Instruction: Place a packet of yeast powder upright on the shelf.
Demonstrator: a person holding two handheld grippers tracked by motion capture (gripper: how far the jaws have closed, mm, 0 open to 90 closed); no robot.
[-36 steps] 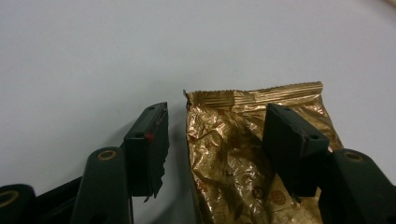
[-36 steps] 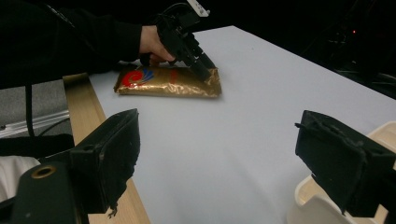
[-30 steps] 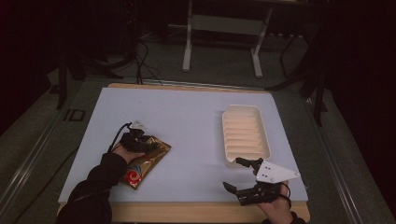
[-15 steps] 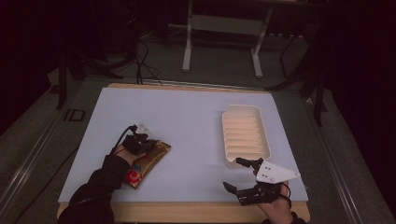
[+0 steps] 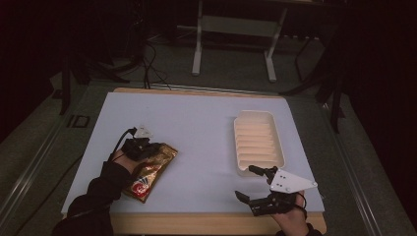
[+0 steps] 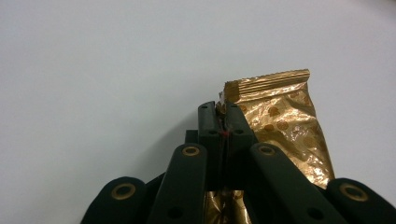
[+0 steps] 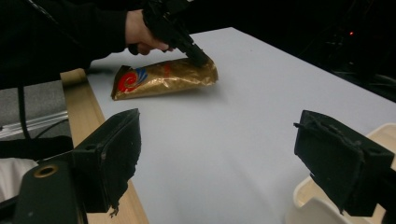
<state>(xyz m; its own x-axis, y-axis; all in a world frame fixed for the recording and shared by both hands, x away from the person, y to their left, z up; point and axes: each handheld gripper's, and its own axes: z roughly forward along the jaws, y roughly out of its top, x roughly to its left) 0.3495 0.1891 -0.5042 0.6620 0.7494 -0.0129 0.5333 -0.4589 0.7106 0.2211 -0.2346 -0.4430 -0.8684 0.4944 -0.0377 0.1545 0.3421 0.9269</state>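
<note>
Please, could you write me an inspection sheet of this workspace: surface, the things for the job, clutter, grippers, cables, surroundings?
Surface: pale table with a wooden front edge, bare in the middle.
Job's things: gold snack bag lies flat at the front left; ribbed cream tray at the right, nothing in it.
Clutter: nothing seen.
Grippers: left gripper has its jaws shut on the bag's crimped top corner; right gripper rests at the front right by the tray, jaws wide open, holding nothing.
Cables: a black cable trails from the left gripper; more cables lie on the floor behind the table.
Surroundings: dark room; a white stand beyond the table.
</note>
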